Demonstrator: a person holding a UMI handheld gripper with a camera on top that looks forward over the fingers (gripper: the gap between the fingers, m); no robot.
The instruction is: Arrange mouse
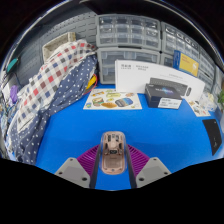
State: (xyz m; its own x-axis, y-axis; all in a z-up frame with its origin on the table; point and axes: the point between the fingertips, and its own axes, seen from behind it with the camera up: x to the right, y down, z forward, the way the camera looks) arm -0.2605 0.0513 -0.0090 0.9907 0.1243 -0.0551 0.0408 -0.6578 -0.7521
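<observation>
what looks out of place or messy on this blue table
The checked red, white and blue cloth lies crumpled in a heap, spilling over the blue table edge. The tan computer mouse is clamped between the gripper fingers; the boxes look orderly.

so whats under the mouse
The mouse sits between the gripper fingers, over the blue table. Its underside is hidden, so I cannot tell whether it touches the surface.
</observation>
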